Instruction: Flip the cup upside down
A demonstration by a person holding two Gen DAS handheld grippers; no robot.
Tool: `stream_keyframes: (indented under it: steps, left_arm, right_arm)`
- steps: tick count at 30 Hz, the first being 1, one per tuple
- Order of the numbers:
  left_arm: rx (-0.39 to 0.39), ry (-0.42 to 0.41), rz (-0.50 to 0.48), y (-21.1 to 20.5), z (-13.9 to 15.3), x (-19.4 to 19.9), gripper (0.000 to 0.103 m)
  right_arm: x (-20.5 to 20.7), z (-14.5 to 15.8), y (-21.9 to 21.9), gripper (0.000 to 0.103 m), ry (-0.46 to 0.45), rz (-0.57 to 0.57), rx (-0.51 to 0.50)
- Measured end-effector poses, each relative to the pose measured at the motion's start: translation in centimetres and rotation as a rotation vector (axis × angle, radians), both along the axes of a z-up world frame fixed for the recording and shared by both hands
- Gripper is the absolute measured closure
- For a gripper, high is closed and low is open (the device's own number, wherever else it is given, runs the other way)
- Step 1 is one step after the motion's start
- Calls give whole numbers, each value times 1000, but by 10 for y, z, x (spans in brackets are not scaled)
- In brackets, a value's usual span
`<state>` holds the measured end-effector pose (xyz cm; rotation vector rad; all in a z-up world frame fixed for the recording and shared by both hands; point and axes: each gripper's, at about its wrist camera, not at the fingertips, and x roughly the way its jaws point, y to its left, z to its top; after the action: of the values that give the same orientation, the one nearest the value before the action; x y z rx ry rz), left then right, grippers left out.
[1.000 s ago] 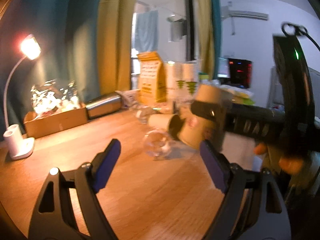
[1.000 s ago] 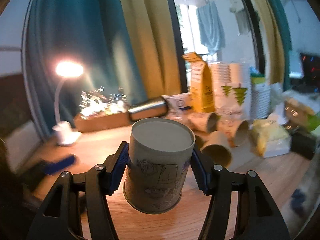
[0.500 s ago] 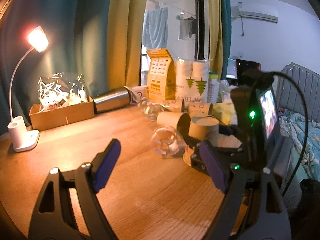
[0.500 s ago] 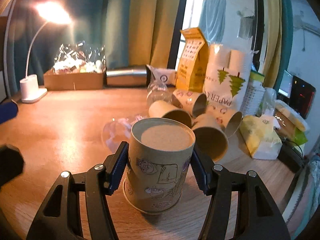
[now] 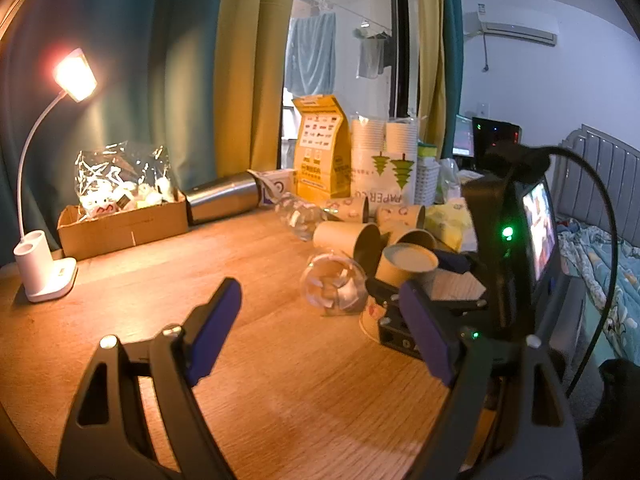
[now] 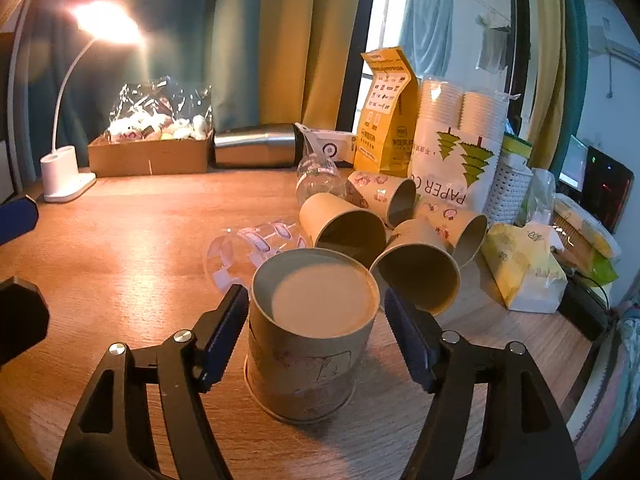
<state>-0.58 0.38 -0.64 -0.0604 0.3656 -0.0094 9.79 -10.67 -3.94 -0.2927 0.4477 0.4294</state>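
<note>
A brown paper cup (image 6: pixel 308 344) with cartoon prints stands upside down on the wooden table (image 6: pixel 120 264), base up. My right gripper (image 6: pixel 316 332) is open around it, with a small gap between each blue pad and the cup wall. The cup also shows in the left wrist view (image 5: pixel 404 266), between the right gripper's fingers. My left gripper (image 5: pixel 320 332) is open and empty, low over the table to the left of the cup.
Several paper cups (image 6: pixel 348 228) lie on their sides behind the upturned cup, beside a clear plastic cup (image 6: pixel 248 248) on its side. Farther back are a yellow bag (image 6: pixel 384 120), a paper-cup pack (image 6: pixel 456 152), a steel flask (image 6: pixel 256 148), a cardboard box (image 6: pixel 148 152) and a lamp (image 6: pixel 64 172).
The right gripper lowered the upturned cup onto the table and opened off it. The left gripper stayed open and nearly still.
</note>
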Motion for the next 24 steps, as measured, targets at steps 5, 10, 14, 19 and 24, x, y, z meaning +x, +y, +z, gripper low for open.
stream_keyframes:
  steps: [5, 10, 14, 19, 24]
  left_arm:
    - [-13, 1, 4, 2, 0, 0, 20]
    - [-13, -5, 6, 3, 1, -2, 20]
    - [-5, -8, 0, 1, 1, -2, 20]
    - [5, -13, -8, -2, 2, -2, 20]
    - [13, -16, -13, -5, 2, -2, 20]
  right_arm:
    - [-12, 13, -19, 29, 24, -6, 73]
    - [-42, 29, -37, 29, 31, -5, 123]
    - [-67, 32, -51, 28, 35, -15, 153]
    - [-77, 29, -61, 28, 43, -29, 167]
    - [-74, 27, -61, 28, 54, -24, 169]
